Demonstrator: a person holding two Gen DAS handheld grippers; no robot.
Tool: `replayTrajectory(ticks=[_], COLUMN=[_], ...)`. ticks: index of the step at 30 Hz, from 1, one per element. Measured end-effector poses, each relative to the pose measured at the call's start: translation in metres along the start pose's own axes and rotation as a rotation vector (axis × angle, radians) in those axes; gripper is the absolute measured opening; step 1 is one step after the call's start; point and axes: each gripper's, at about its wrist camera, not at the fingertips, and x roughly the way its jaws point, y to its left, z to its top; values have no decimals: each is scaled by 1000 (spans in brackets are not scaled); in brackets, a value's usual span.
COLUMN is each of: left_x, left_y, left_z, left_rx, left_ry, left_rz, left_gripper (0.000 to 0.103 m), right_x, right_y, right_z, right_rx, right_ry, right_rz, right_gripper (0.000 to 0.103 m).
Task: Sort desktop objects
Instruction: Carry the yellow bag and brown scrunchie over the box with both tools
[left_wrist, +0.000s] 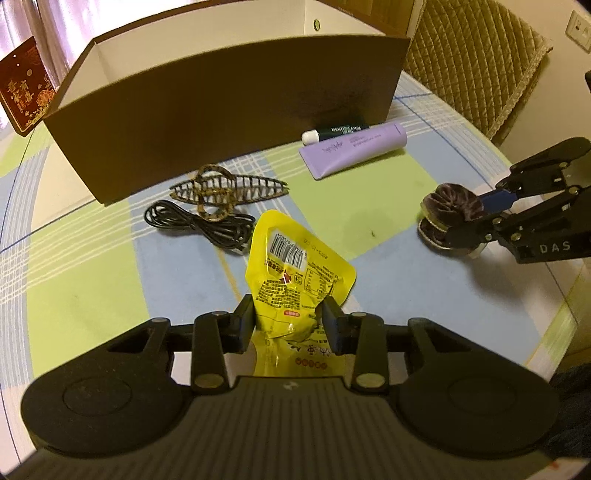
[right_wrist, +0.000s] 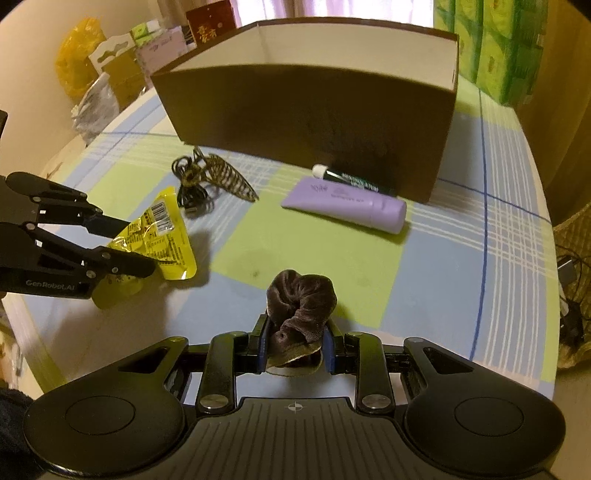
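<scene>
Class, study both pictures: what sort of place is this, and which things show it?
Most likely a home room: a table under a checked tablecloth, a quilted chair cushion, and stacked tissue packs beside a curtained window.

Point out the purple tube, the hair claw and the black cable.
purple tube (left_wrist: 354, 149), left wrist view, middle of its body.
hair claw (left_wrist: 225, 189), left wrist view, toothed centre.
black cable (left_wrist: 192, 221), left wrist view, coiled loops.

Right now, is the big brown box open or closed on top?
Open. The brown box has no lid, and both wrist views show its pale inner walls. Whether anything lies inside cannot be told; the front wall hides the bottom.
</scene>
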Motion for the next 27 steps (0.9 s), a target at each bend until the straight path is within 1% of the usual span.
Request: replayTrajectory(ticks=[8,15,20,27], left_x=[-16,-38,-46,-47], left_y=[28,48,56,59], left_z=[4,10,16,20], left_rx=[3,-26,-22,-30], left_ry=[-13,-54,-69,-61], left_rz=[-10,-26,-23,-24], left_gripper=[33,33,33,33], right_x=[2,2,4,5], right_y=[28,51,60,62], right_z=[11,20,27,29], right_rx=[36,49,46,60], right_ry=[-13,-21,-25,-27], right_rz=[-23,-23,-28,-40], right_gripper=[25,25,25,25])
